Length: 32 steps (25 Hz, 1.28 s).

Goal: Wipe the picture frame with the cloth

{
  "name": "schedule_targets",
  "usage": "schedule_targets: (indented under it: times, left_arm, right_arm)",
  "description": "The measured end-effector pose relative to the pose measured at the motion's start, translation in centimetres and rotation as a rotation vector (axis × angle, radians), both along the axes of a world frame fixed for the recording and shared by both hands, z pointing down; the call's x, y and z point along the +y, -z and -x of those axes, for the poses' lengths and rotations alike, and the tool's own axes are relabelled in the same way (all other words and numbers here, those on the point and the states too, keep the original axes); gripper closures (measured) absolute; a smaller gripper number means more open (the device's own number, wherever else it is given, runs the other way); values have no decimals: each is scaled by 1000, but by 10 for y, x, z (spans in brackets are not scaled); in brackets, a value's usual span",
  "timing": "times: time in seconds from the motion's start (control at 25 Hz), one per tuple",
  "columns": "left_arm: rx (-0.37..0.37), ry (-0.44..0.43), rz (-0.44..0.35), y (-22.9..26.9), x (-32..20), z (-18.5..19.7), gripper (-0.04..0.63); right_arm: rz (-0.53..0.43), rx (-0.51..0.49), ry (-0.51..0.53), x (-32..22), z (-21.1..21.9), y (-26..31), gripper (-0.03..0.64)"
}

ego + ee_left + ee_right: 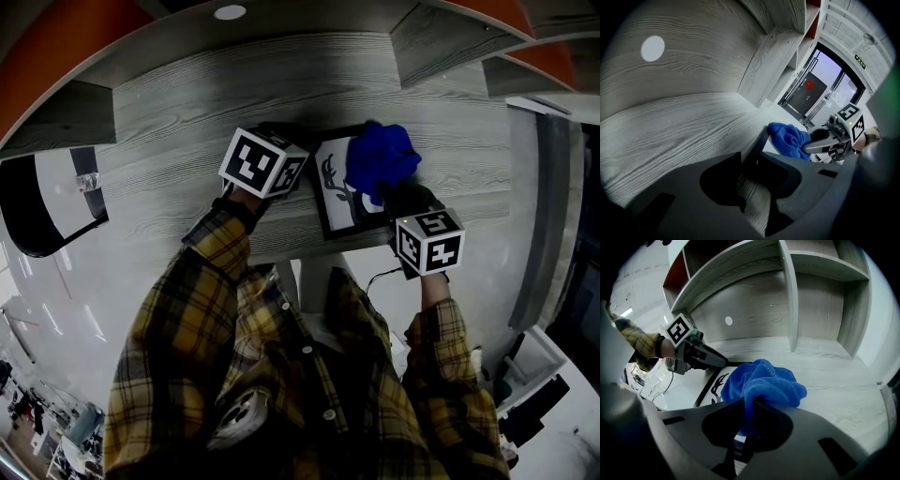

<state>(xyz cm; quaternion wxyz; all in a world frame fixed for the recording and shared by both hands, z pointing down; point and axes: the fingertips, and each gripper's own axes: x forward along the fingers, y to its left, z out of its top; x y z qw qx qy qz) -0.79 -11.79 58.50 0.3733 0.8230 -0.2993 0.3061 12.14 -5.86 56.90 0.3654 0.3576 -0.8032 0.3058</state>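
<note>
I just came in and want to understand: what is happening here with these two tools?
A person in a plaid shirt holds a tool in each hand over a grey wooden shelf. The right tool is shut on a blue cloth, which sits on the picture frame lying flat on the shelf. The left tool appears to pinch the frame's left edge, probably to steady it.
</note>
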Motion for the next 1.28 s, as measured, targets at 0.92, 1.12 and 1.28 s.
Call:
schedule_targets:
  times: [0.92,1.12,1.28]
  left_arm:
    - [4,32,-36,2,-2,3,479]
    - [-5,80,-148,37,-11,20,480]
    - [60,126,-220,82,-5,29,483]
  right_arm:
    - [51,-150,-232,67,-33,38,569]
    - [-63,-251,-241,42,-21,95,569]
    - [-160,-344,-209,20,-2,142,569]
